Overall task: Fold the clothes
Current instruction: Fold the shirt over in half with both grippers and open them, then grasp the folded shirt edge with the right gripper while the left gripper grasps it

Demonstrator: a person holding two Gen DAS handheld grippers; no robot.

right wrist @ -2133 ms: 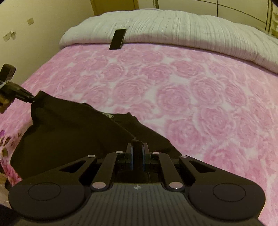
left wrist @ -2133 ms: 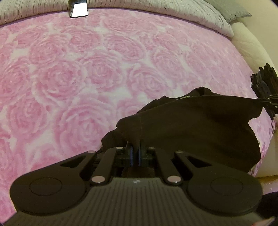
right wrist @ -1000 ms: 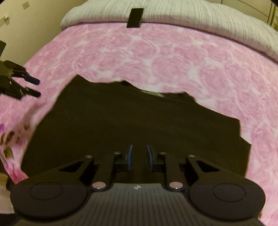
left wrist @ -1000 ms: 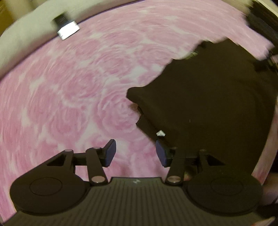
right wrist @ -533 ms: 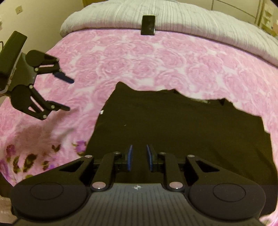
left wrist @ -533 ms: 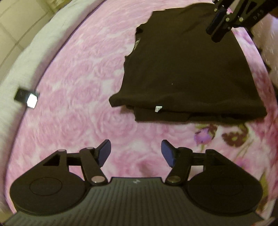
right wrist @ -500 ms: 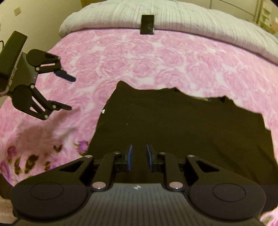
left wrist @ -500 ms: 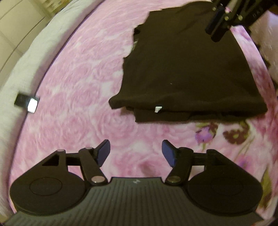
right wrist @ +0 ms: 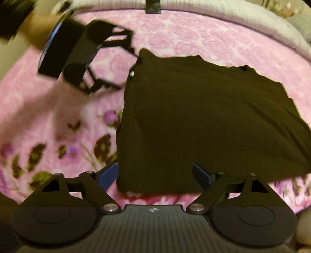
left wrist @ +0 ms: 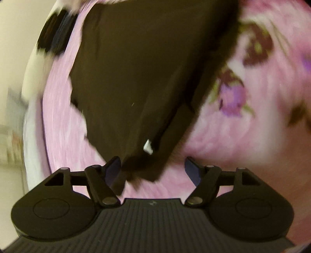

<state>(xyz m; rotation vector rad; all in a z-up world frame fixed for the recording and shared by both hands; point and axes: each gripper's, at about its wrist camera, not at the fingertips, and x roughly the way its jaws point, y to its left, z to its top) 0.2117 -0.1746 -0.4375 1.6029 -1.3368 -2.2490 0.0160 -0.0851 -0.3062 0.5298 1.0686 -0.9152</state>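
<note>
A black garment (right wrist: pixel 204 120) lies folded flat on the pink rose blanket (right wrist: pixel 184 35). In the left wrist view the same black garment (left wrist: pixel 136 68) runs up and away, and one corner with a small white tag (left wrist: pixel 148 147) sits between the spread fingers of my left gripper (left wrist: pixel 153 169), which is open. My right gripper (right wrist: pixel 155 175) is open too, its blue pads on either side of the garment's near edge. The left gripper (right wrist: pixel 124 64) shows in the right wrist view at the garment's far left corner. The left wrist view is blurred.
A dark phone-like object (right wrist: pixel 153 6) rests at the far edge of the blanket against the white ribbed bedding (right wrist: pixel 243 13). The blanket's near border carries purple flowers (right wrist: pixel 72 149). A cream wall (left wrist: pixel 17 39) is on the left.
My right gripper has opened wide from nearly shut. My left gripper, open throughout, swung in close to the garment's tagged corner. The garment now lies flat and folded on the blanket.
</note>
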